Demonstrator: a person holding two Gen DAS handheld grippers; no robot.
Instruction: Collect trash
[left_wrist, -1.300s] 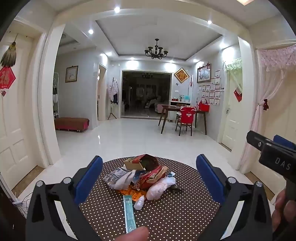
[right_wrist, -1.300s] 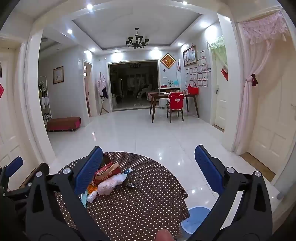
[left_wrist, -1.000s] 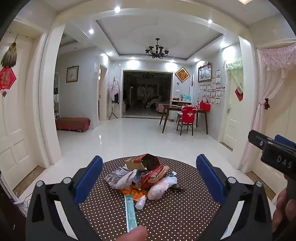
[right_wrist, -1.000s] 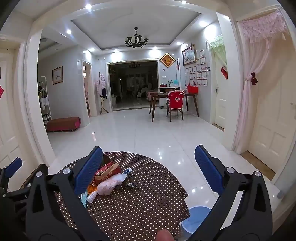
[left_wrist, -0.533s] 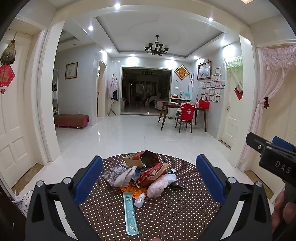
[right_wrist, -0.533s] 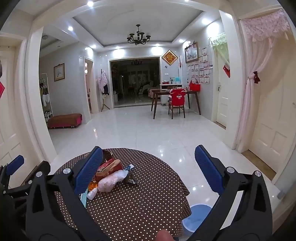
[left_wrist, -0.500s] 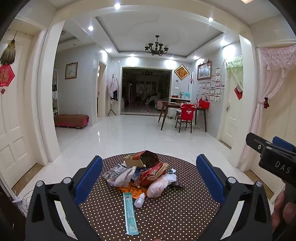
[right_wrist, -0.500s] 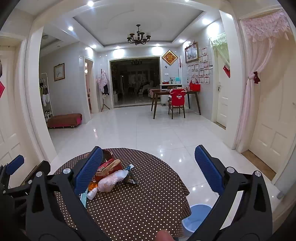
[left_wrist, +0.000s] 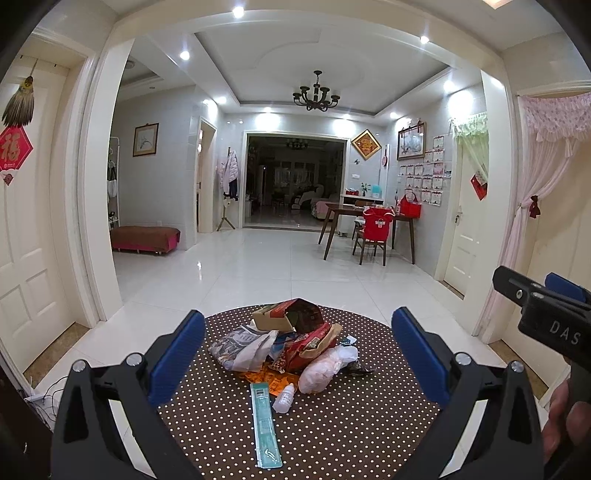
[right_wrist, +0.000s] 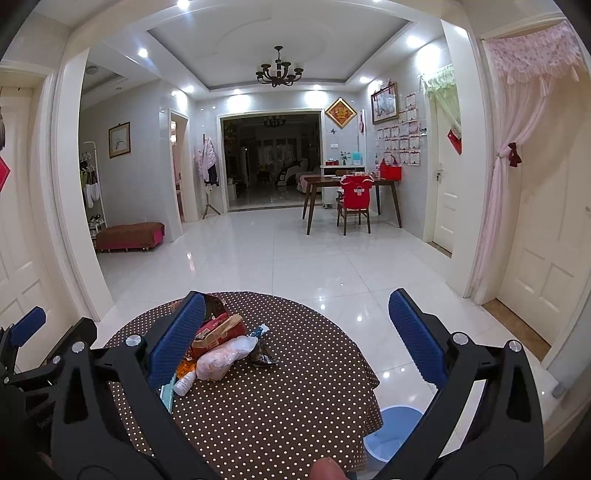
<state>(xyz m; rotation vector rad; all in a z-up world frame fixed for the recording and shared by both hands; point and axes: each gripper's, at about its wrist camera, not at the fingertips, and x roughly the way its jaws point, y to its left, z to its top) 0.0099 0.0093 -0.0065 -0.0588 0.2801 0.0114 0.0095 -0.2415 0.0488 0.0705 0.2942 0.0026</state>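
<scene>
A pile of trash (left_wrist: 291, 339) lies on a round brown polka-dot table (left_wrist: 332, 435): a cardboard box (left_wrist: 275, 320), crumpled paper (left_wrist: 243, 347), red snack bags (left_wrist: 310, 345), a white plastic bag (left_wrist: 325, 369), a small white bottle (left_wrist: 285, 398) and a long teal pack (left_wrist: 264, 424). My left gripper (left_wrist: 295, 354) is open and empty, held above the near side of the table facing the pile. My right gripper (right_wrist: 291, 332) is open and empty, to the right of the pile (right_wrist: 221, 350). A blue bin (right_wrist: 391, 432) stands on the floor by the table's right edge.
The right gripper's body (left_wrist: 546, 317) shows at the right edge of the left wrist view. White tiled floor (right_wrist: 295, 258) stretches beyond the table. A dining table with a red-covered chair (right_wrist: 354, 203) stands far back. White doors and a pink curtain (right_wrist: 509, 166) are at the right.
Both grippers have risen and tipped down a little, so more of the table's near side and the whole teal pack show. Both stay open. The trash has not moved.
</scene>
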